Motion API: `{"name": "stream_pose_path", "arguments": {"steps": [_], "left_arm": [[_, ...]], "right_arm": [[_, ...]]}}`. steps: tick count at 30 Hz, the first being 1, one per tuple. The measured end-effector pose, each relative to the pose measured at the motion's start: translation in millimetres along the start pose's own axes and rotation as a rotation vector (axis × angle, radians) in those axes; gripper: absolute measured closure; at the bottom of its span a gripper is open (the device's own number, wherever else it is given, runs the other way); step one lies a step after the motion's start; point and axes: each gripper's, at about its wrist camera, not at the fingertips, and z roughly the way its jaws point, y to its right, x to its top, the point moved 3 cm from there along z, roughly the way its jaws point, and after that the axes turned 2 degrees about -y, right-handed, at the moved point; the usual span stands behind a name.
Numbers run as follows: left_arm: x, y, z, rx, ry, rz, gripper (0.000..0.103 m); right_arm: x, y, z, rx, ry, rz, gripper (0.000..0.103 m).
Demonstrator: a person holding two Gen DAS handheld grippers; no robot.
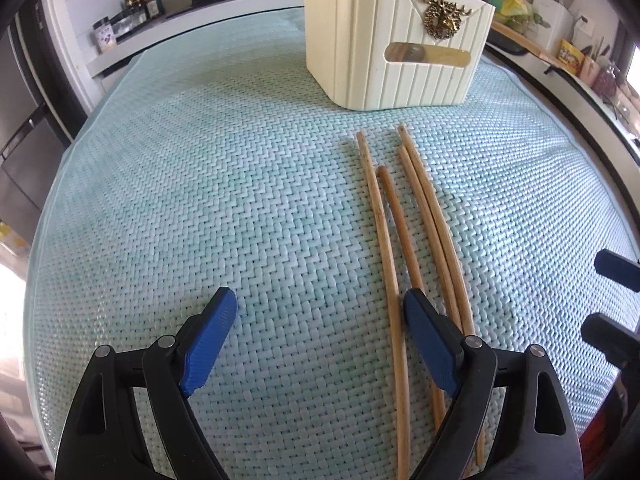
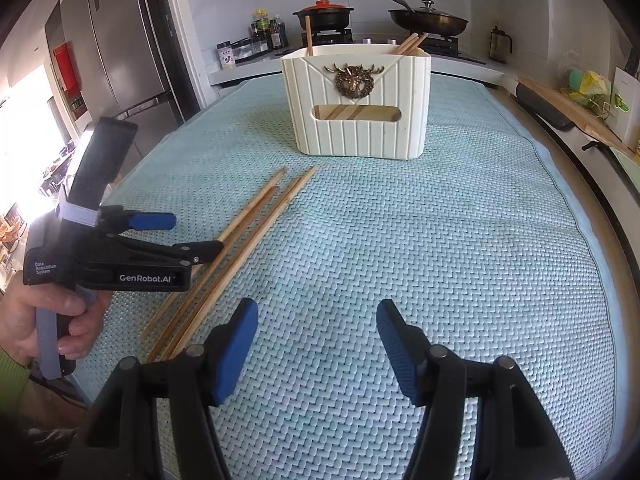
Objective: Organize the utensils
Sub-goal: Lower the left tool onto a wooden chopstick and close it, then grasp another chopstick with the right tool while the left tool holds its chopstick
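Several wooden chopsticks [image 1: 404, 236] lie side by side on the woven mint mat [image 1: 240, 184], pointing toward a cream utensil box [image 1: 384, 40] with a gold deer emblem. My left gripper [image 1: 320, 304] is open and empty, low over the mat; its right finger [image 1: 430, 332] lies over the chopsticks, the leftmost stick just inside the jaws. In the right wrist view the chopsticks [image 2: 256, 220] lie left of centre, the box [image 2: 356, 104] holds more chopsticks, and the left gripper [image 2: 192, 236] hovers at them. My right gripper [image 2: 316, 316] is open and empty over bare mat.
A kitchen counter behind the mat holds a stove with a pot [image 2: 324, 14] and a pan [image 2: 428, 20], and bottles [image 2: 264, 34]. A fridge [image 2: 120, 48] stands at the left. A cutting board [image 2: 576, 108] lies along the right edge.
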Motion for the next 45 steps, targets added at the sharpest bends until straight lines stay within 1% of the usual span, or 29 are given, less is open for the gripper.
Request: {"name": "stream_pose_path", "arguments": {"steps": [1,2,4,5,6,7,8,9,10,12,14,17,18,19,20,22,24,25,26,28,30,32,34,35,40,43,44,45], "left_arm": [[2,-2,0,-0.002,0.005,-0.013,0.028],[3,-4,-1,-0.007,0.009,-0.022,0.033],[3,-5,-3,-0.021,0.013,-0.030,0.053],[2,-5,-5,-0.031,0.016,-0.030,0.059],[0,-4,-6,-0.038,0.019,-0.028,0.068],[-2,-5,-7,-0.041,0.023,-0.026,0.076],[-5,-5,-9,-0.042,0.024,-0.026,0.080],[-7,-6,-10,-0.047,0.025,-0.030,0.088],[-9,-9,-11,-0.055,0.022,-0.041,0.093],[-13,-15,-14,-0.071,0.017,-0.072,0.093],[-18,-19,-16,-0.083,0.015,-0.098,0.093],[-22,-22,-18,-0.103,0.008,-0.119,0.093],[-24,-20,-18,-0.101,0.008,-0.119,0.093],[-25,-19,-19,-0.098,0.010,-0.118,0.093],[-25,-18,-19,-0.096,0.014,-0.117,0.093],[-26,-17,-20,-0.093,0.019,-0.121,0.093],[-27,-20,-20,-0.104,0.020,-0.141,0.093],[-27,-21,-20,-0.110,0.019,-0.153,0.093],[-27,-23,-20,-0.116,0.018,-0.164,0.093],[-27,-25,-20,-0.121,0.018,-0.173,0.093],[-27,-25,-20,-0.120,0.019,-0.173,0.093],[-28,-25,-20,-0.116,0.020,-0.174,0.093],[-30,-25,-21,-0.113,0.023,-0.173,0.093],[-30,-25,-22,-0.113,0.024,-0.172,0.093],[-30,-26,-21,-0.110,0.029,-0.170,0.093],[-28,-26,-20,-0.108,0.028,-0.170,0.093],[-28,-27,-20,-0.108,0.026,-0.172,0.093],[-28,-27,-21,-0.109,0.024,-0.174,0.093]], "right_arm": [[3,-3,3,0.005,0.002,-0.009,0.040],[6,-6,6,0.010,0.004,-0.016,0.040],[12,-11,14,0.027,0.003,-0.017,0.040],[16,-13,19,0.032,0.003,-0.017,0.040],[20,-16,24,0.034,0.004,-0.020,0.041],[24,-19,28,0.038,0.005,-0.024,0.044],[29,-23,33,0.044,0.005,-0.030,0.045],[32,-27,38,0.046,0.002,-0.041,0.045],[35,-32,44,0.045,-0.003,-0.055,0.045],[35,-42,55,0.037,-0.018,-0.090,0.045],[31,-50,65,-0.011,-0.047,-0.137,0.056],[26,-49,63,-0.037,-0.026,-0.133,0.057],[26,-48,62,-0.047,-0.028,-0.132,0.062],[23,-44,64,-0.068,-0.045,-0.132,0.075],[22,-42,66,-0.073,-0.053,-0.128,0.077],[22,-39,64,-0.060,-0.050,-0.110,0.077],[26,-32,53,-0.054,-0.014,-0.053,0.077],[29,-30,47,-0.035,0.008,-0.031,0.072],[32,-30,45,-0.008,0.013,-0.018,0.072],[36,-35,47,0.050,-0.018,-0.013,0.072],[36,-43,51,0.067,-0.034,-0.031,0.072],[34,-52,58,0.059,-0.059,-0.059,0.072],[30,-60,67,0.029,-0.088,-0.094,0.073],[30,-62,68,0.011,-0.075,-0.111,0.076],[32,-69,69,-0.041,-0.081,-0.142,0.076],[36,-73,74,-0.091,-0.074,-0.170,0.077],[38,-72,74,-0.109,-0.069,-0.175,0.088],[37,-68,76,-0.127,-0.085,-0.173,0.092]]}}
